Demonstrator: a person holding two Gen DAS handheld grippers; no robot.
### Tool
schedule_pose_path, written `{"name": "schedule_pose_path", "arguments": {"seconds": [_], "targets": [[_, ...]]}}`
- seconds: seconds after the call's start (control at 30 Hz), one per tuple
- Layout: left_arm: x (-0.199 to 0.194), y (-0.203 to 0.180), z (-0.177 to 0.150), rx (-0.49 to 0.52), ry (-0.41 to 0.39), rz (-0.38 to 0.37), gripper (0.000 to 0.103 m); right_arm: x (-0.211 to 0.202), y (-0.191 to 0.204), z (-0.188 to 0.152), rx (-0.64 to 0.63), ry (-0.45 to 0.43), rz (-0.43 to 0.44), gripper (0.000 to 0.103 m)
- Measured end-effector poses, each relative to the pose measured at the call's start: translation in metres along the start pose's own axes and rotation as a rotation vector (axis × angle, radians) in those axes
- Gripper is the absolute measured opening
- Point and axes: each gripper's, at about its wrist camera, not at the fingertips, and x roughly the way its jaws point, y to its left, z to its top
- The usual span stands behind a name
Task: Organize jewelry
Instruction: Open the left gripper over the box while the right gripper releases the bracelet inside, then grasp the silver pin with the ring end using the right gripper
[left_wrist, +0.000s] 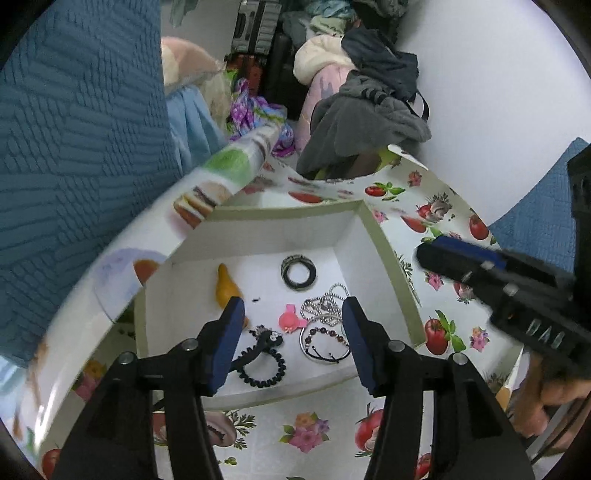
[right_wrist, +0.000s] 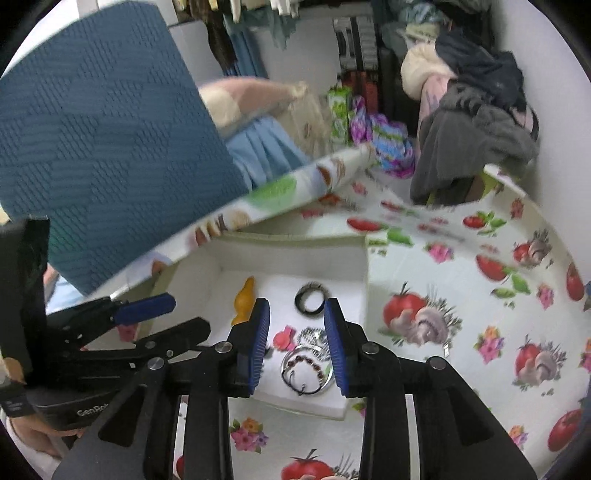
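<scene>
A white open box (left_wrist: 258, 236) (right_wrist: 288, 254) sits on the flowered tablecloth. Inside lie a yellow clip (left_wrist: 226, 286) (right_wrist: 245, 299), a black ring band (left_wrist: 298, 271) (right_wrist: 311, 295), a silver bead chain (left_wrist: 325, 304), a pink flower clip (left_wrist: 290, 320) (right_wrist: 284, 338), a brown bead bracelet with a silver bangle (left_wrist: 325, 341) (right_wrist: 306, 369), and black hair ties (left_wrist: 264, 354). My left gripper (left_wrist: 293, 347) is open and empty over the box's near part. My right gripper (right_wrist: 295, 343) is open and empty above the bracelet; it also shows in the left wrist view (left_wrist: 498, 280).
A teal patterned cushion (left_wrist: 74, 147) (right_wrist: 99, 140) rises at the left. The tablecloth (left_wrist: 443, 221) (right_wrist: 461, 314) is folded up behind the box. A pile of clothes (left_wrist: 365, 110) (right_wrist: 476, 122) stands at the back. The left gripper shows at the left of the right wrist view (right_wrist: 125, 332).
</scene>
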Motion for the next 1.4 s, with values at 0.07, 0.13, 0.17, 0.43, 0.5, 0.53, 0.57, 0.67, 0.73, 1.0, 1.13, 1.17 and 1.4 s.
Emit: {"name": "schedule_pose_path", "arguments": {"seconds": [0.07, 0.13, 0.17, 0.43, 0.5, 0.53, 0.57, 0.67, 0.73, 1.0, 1.13, 1.17, 1.4], "targets": [[-0.007, -0.004, 0.001, 0.013, -0.016, 0.005, 0.056, -0.012, -0.006, 0.004, 0.002, -0.030, -0.007, 0.028], [-0.014, -0.006, 0.003, 0.013, -0.030, -0.003, 0.056, -0.022, -0.013, 0.008, 0.006, -0.060, -0.019, 0.028], [-0.017, -0.007, 0.003, 0.013, -0.037, -0.006, 0.056, -0.027, -0.018, 0.010, 0.005, -0.075, -0.030, 0.028], [-0.026, -0.015, -0.008, 0.012, -0.071, -0.011, 0.056, -0.021, -0.077, 0.003, 0.057, -0.094, -0.130, 0.028], [-0.024, -0.015, -0.013, 0.006, -0.077, -0.018, 0.056, -0.009, -0.097, -0.004, 0.079, -0.074, -0.146, 0.028], [-0.023, -0.015, -0.016, 0.000, -0.075, -0.023, 0.056, -0.003, -0.105, -0.008, 0.087, -0.061, -0.158, 0.028], [-0.021, -0.015, -0.018, -0.008, -0.074, -0.029, 0.056, 0.002, -0.112, -0.011, 0.094, -0.050, -0.165, 0.028], [-0.015, -0.015, -0.023, -0.014, -0.067, -0.034, 0.056, 0.019, -0.132, -0.024, 0.115, -0.013, -0.184, 0.028], [-0.011, -0.020, -0.025, 0.003, -0.064, -0.018, 0.056, 0.032, -0.144, -0.032, 0.132, 0.014, -0.184, 0.028], [0.000, -0.025, -0.031, -0.006, -0.039, -0.034, 0.056, 0.073, -0.170, -0.060, 0.195, 0.096, -0.182, 0.028], [0.005, -0.028, -0.035, 0.021, -0.043, 0.005, 0.056, 0.086, -0.171, -0.077, 0.196, 0.133, -0.183, 0.026], [0.008, -0.027, -0.036, 0.018, -0.042, 0.014, 0.056, 0.090, -0.171, -0.082, 0.190, 0.145, -0.188, 0.025], [0.021, -0.019, -0.043, -0.008, -0.009, 0.014, 0.056, 0.103, -0.168, -0.092, 0.158, 0.172, -0.221, 0.015]]}}
